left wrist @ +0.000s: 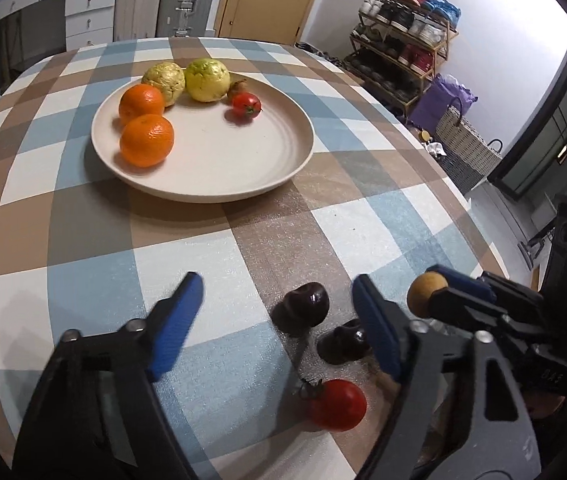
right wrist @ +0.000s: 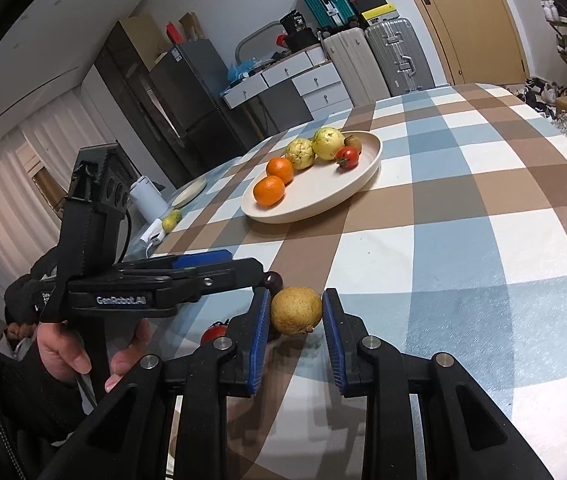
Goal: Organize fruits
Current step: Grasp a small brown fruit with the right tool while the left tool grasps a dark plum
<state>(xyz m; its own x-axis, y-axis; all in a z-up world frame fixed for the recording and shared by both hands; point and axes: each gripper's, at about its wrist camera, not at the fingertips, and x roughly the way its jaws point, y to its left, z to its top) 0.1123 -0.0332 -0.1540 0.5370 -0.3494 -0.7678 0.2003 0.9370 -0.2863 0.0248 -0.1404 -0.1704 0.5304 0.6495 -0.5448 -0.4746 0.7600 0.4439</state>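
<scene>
A beige plate (left wrist: 275,152) (right wrist: 363,176) on the checked table holds two oranges (left wrist: 145,124), two yellow-green guavas (left wrist: 187,80), a small brown fruit and a tomato (left wrist: 246,106). My left gripper (left wrist: 277,304) is open, low over the table, with two dark plums (left wrist: 303,308) and a loose tomato (left wrist: 337,404) between its fingers. My right gripper (right wrist: 296,312) has its jaws around a small round yellow-brown fruit (right wrist: 296,310) (left wrist: 427,294); the left pad touches it, a thin gap shows at the right pad. The fruit sits at table level.
The checked tablecloth (right wrist: 483,240) covers the round table. A shoe rack (left wrist: 399,40) and woven basket (left wrist: 467,148) stand beyond the table's right edge. A white cup (right wrist: 149,200), a small dish and a yellow fruit lie on a side surface at left.
</scene>
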